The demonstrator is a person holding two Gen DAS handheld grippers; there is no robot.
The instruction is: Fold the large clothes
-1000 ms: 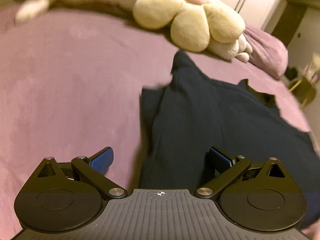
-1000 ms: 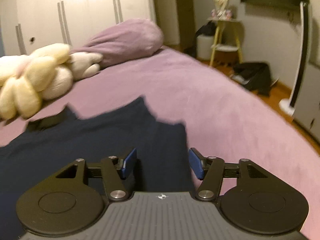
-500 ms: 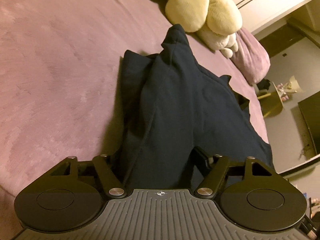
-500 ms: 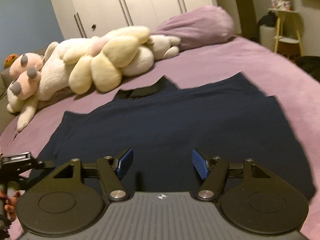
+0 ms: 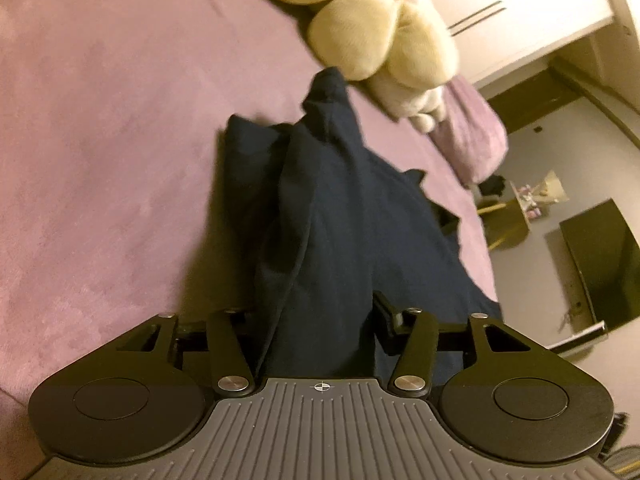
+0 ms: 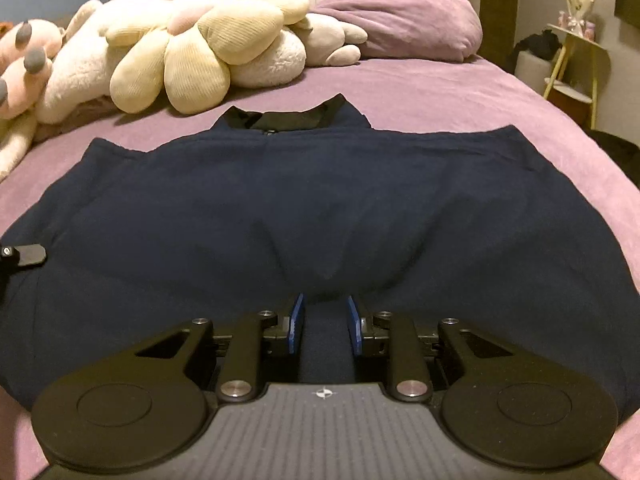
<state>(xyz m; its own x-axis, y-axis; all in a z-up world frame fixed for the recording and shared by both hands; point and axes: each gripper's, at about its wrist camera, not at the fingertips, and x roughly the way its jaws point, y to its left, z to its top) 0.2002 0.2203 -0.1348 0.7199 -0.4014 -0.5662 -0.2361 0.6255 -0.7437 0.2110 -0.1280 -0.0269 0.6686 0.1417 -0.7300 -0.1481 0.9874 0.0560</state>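
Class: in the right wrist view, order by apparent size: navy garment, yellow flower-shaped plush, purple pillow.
1. Navy garment, much the largest, though nearest the camera.
2. Yellow flower-shaped plush.
3. Purple pillow; farther off, so ranks two and three are unsure.

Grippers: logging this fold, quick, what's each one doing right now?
Left gripper: shut on the navy sweater.
Right gripper: closing around a sweater fold; cannot tell if clamped.

Left gripper (image 5: 320, 320) low, pointing forward, its 2 fingers closed on a bunched edge of navy garment (image 5: 340, 220); fabric fills the gap, pads hidden by cloth. Right gripper (image 6: 323, 322) level, pointing forward, 2 blue pads (image 6: 297, 322) narrowed around a raised fold of the garment; contact unclear. Left gripper's fingertip also shows at far left of right wrist view.
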